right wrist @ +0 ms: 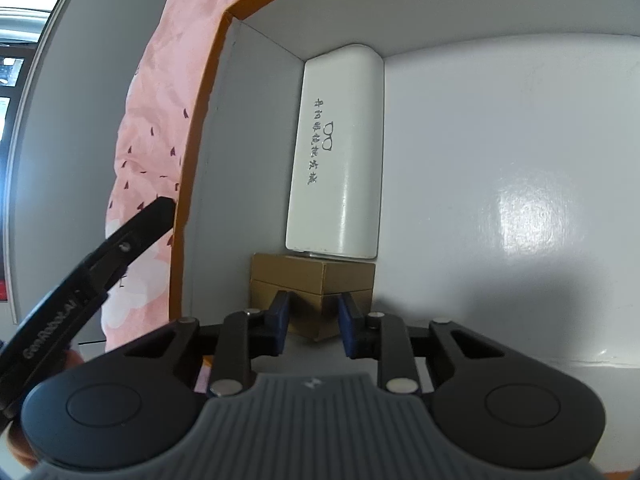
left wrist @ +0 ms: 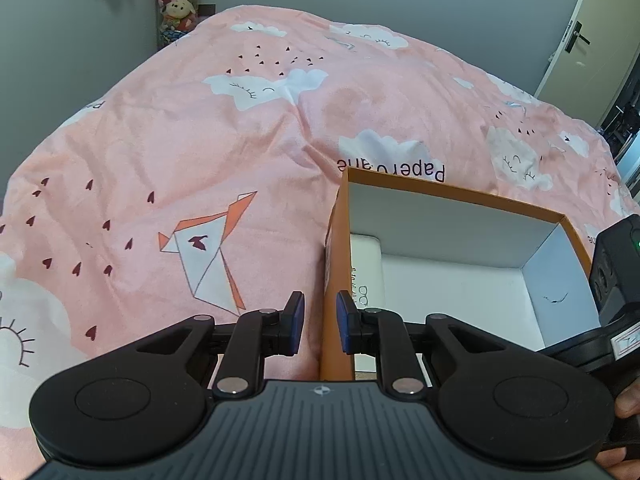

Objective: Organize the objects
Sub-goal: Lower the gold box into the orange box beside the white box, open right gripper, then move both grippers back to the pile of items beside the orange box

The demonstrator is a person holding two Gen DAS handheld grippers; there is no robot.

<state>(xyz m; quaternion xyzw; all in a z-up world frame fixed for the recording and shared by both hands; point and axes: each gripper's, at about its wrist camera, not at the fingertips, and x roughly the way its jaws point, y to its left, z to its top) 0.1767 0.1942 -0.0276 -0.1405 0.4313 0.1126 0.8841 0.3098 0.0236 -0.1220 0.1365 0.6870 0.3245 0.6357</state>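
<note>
An orange cardboard box (left wrist: 452,194) with a white inside lies open on the bed. My left gripper (left wrist: 320,312) straddles its left wall with the jaws narrow; the inner pad sits at the rim, and a strip of bedcover shows between the outer pad and the wall. Inside the box, a white glasses case (right wrist: 340,152) lies along the left wall (right wrist: 200,120). A small brown cardboard box (right wrist: 308,276) stands just in front of the case. My right gripper (right wrist: 314,312) is down in the orange box, shut on the brown box's near corner.
A pink bedcover (left wrist: 200,140) with cloud and bird prints spreads out left of and beyond the orange box. Grey walls lie behind it, with plush toys (left wrist: 178,4) in the far corner and a door (left wrist: 592,40) at the right. The orange box's floor (right wrist: 500,200) right of the case is bare.
</note>
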